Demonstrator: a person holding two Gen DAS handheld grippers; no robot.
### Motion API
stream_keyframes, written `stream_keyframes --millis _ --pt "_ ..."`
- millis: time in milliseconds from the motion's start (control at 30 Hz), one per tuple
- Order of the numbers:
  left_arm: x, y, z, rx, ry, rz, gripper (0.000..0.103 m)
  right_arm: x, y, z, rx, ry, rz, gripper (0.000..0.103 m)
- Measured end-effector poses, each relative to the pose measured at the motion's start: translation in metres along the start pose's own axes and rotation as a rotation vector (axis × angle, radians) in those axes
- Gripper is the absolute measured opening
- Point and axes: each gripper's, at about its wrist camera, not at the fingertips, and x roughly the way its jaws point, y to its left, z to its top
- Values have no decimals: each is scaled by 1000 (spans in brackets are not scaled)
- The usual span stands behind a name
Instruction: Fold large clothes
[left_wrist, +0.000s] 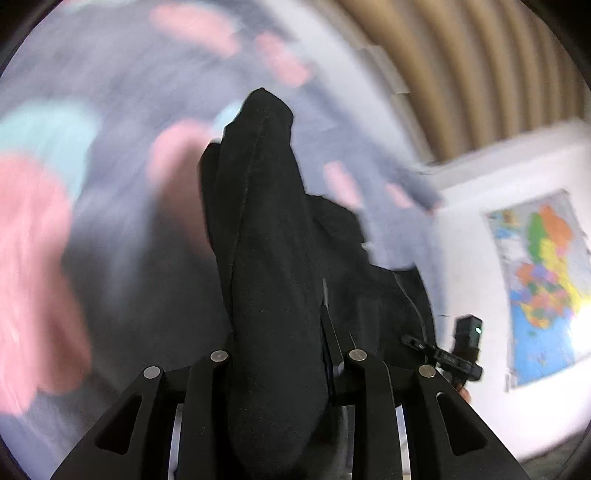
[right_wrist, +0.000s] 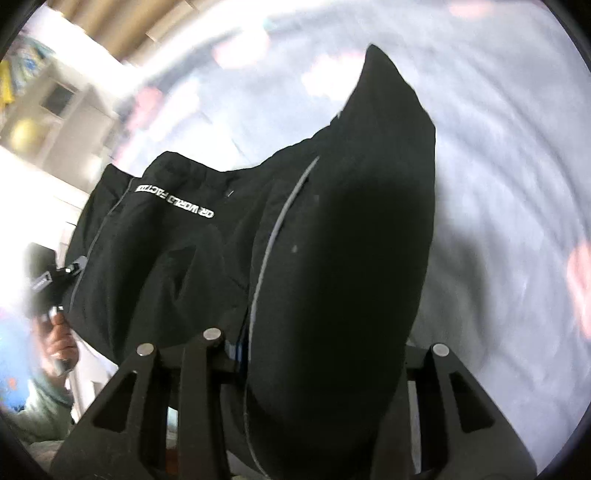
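garment (right_wrist: 332, 240) strung between 2 grippers, above bedspread (right_wrist: 498, 166), map (left_wrist: 543, 280) on wall right

Blurred grey bedsheet (left_wrist: 122, 229) — pink and teal patches.

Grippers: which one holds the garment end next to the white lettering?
The right gripper: white lettering shows on the black garment beside it. The left gripper grips plain black cloth.

Matte black left claw (left_wrist: 280, 369) and right claw (right_wrist: 295, 354), round silver pivot pins, triangular cutouts; grey-green sleeve (right_wrist: 40, 410).
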Motion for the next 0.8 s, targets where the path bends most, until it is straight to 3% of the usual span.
stream_keyframes --millis 67,133,167,233,333,467,533,667,733,800 --pt "13 55 -12 -167 2 56 38 20 -14 -7 72 9 -12 50" --pt "21 103 -25 -345 -6 -43 47 34 -32 -10 179 7 48 63" --pt "23 112 -29 -374 -11 -86 48 38 -35 -11 202 6 61 66" --pt "23 107 -28 -335 -9 -59 51 43 -37 -9 232 15 72 68" --pt "8 85 -17 -247 5 48 51 29 -47 -11 236 22 54 69" --pt "-43 52 -9 -129 -57 164 47 -17 -53 -24 174 -21 -67 71" --pt "-69 29 -11 -50 -103 215 47 -48 -36 -29 88 -81 -120 71" --pt "-85 -29 -23 90 -132 207 49 -73 10 -35 -29 -171 -107 72" --pt "-65 -58 -31 139 -99 150 49 -62 35 -38 -77 -168 -100 72" --pt "-31 -84 -44 211 -29 163 49 -50 35 -53 -136 -143 -119 71"
